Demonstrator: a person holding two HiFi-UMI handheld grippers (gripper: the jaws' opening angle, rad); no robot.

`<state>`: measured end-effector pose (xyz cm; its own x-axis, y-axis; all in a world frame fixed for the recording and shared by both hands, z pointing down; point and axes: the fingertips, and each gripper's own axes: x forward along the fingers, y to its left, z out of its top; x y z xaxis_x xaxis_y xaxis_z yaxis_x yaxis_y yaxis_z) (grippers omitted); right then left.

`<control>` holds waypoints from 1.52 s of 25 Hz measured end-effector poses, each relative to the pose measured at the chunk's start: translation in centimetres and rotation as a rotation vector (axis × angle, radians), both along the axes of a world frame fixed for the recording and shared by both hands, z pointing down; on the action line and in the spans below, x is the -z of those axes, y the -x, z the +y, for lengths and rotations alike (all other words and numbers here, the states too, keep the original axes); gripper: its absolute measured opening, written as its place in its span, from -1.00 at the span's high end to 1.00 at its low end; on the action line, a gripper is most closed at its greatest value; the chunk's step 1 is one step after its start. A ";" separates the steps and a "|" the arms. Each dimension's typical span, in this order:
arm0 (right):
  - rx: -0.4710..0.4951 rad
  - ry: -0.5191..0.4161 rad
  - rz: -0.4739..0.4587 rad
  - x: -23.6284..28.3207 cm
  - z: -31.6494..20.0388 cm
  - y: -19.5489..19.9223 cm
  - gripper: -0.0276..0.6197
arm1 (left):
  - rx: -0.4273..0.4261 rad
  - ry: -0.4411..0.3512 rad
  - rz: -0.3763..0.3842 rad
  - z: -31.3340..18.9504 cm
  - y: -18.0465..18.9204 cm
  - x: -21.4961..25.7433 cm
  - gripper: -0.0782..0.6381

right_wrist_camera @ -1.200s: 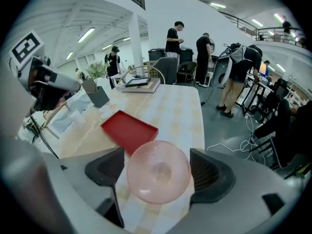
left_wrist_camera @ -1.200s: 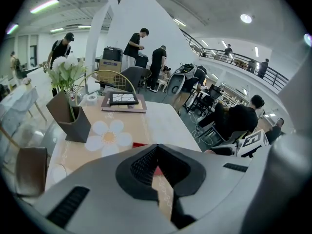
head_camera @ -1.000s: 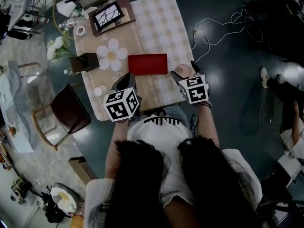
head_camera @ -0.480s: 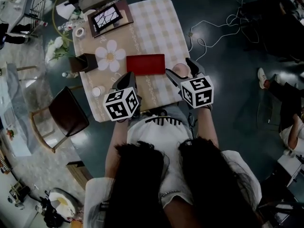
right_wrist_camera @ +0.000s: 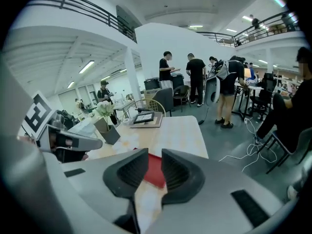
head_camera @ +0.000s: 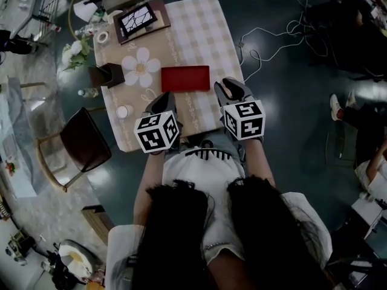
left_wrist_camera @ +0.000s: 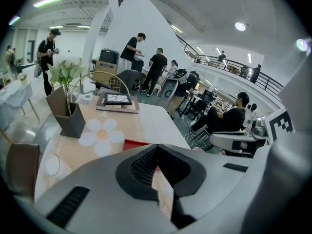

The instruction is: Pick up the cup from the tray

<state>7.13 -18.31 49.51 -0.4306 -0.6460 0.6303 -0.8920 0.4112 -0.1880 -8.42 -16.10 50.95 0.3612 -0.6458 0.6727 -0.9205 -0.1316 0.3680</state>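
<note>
Finding: the red tray (head_camera: pixel 185 78) lies on the checked worktop (head_camera: pixel 199 29), and no view shows a cup on it. In the left gripper view a pale pink rim (left_wrist_camera: pixel 198 149) sits just off the tray's right end. It is probably the cup, though too little of it shows to be sure. In the head view that spot is covered by the right gripper (head_camera: pixel 228 88).

Right gripper: its jaws are closing with a narrow gap left. Only tray and cloth show through the gap, so it holds nothing. Left gripper (head_camera: pixel 163 100): its jaw tips meet and it is empty, held over the near edge beside the tray's left end.

Assessment: the pick-up is not yet secured.

Recommendation: the right gripper's jaws should be spread again before any descent (closing on air gains nothing). The cup wall should be centred between the pads, and the approach should come level from the side. The grip should be squeezed only once both pads bracket the wall, then lifted straight up. The left gripper should stay clear of the tray.
</note>
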 end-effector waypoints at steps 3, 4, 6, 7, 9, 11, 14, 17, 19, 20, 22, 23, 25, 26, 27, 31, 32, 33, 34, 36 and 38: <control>-0.024 -0.002 -0.039 0.3 0.3 0.3 0.80 | -0.003 -0.013 0.006 0.4 0.0 0.3 0.76; -0.031 -0.004 -0.044 0.4 0.6 0.4 0.83 | -0.003 -0.016 0.006 0.5 0.0 0.3 0.76; -0.037 -0.015 -0.031 0.5 0.9 0.6 0.88 | -0.003 -0.024 0.007 0.8 0.2 0.5 0.76; -0.034 -0.022 -0.013 0.5 1.0 0.7 0.88 | -0.004 -0.028 0.007 0.8 0.2 0.7 0.76; -0.023 -0.032 0.036 0.2 1.3 0.9 0.89 | -0.008 -0.033 0.009 1.1 0.2 0.8 0.76; -0.020 -0.037 0.055 0.0 1.6 1.1 0.89 | -0.012 -0.033 0.013 1.5 0.1 0.7 0.76; -0.019 -0.038 0.051 0.2 1.9 1.6 0.89 | -0.025 -0.039 0.004 1.8 0.0 0.8 0.76; 0.007 -0.043 0.088 0.1 2.2 1.9 0.89 | -0.045 -0.052 -0.016 2.0 -0.2 1.0 0.76; 0.023 -0.048 0.115 0.1 2.5 2.1 0.89 | -0.049 -0.050 -0.011 2.2 -0.3 1.0 0.76; 0.027 -0.050 0.117 0.1 2.6 2.2 0.89 | -0.047 -0.048 -0.009 2.4 -0.3 0.9 0.76; 0.029 -0.053 0.111 0.2 2.8 2.3 0.89 | -0.044 -0.044 -0.009 2.6 -0.1 0.8 0.76; 0.030 -0.055 0.109 0.3 2.9 2.3 0.89 | -0.043 -0.043 -0.010 2.7 0.0 0.8 0.76; 0.029 -0.059 0.104 0.4 3.0 2.3 0.89 | -0.041 -0.043 -0.011 2.7 0.1 0.7 0.76; 0.028 -0.061 0.101 0.4 3.0 2.3 0.89 | -0.040 -0.043 -0.010 2.8 0.1 0.7 0.76; 0.028 -0.062 0.100 0.4 3.1 2.3 0.89 | -0.040 -0.044 -0.010 2.8 0.1 0.7 0.76; 0.018 -0.065 0.103 0.4 3.3 1.8 0.89 | -0.048 -0.045 -0.007 2.8 -0.3 0.7 0.76; 0.015 -0.065 0.104 0.4 3.3 1.7 0.89 | -0.052 -0.047 -0.006 2.8 -0.5 0.8 0.76; 0.011 -0.066 0.105 0.4 3.4 1.6 0.89 | -0.056 -0.050 -0.005 2.8 -0.7 0.9 0.76; 0.009 -0.066 0.106 0.4 3.5 1.5 0.89 | -0.060 -0.052 -0.004 2.8 -0.8 0.9 0.76; 0.007 -0.066 0.108 0.4 3.7 1.3 0.89 | -0.066 -0.057 -0.003 2.9 -1.2 1.1 0.76; 0.006 -0.067 0.111 0.4 3.9 1.2 0.89 | -0.071 -0.059 -0.002 3.0 -1.4 1.1 0.76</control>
